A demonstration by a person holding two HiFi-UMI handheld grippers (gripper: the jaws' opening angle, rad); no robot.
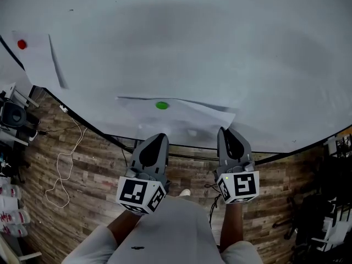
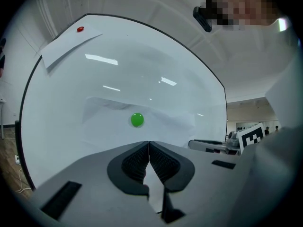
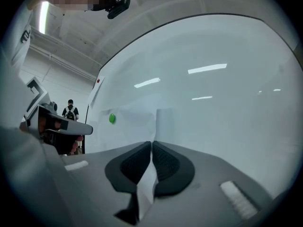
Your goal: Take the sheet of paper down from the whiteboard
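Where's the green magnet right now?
Head view, centre-left: the green magnet sits near the top edge of the sheet of paper on the whiteboard, straight above the left gripper pinching the sheet's lower edge.

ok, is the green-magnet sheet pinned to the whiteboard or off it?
Pinned: the green magnet sits on the sheet against the whiteboard; left gripper and right gripper pinch its lower edge.
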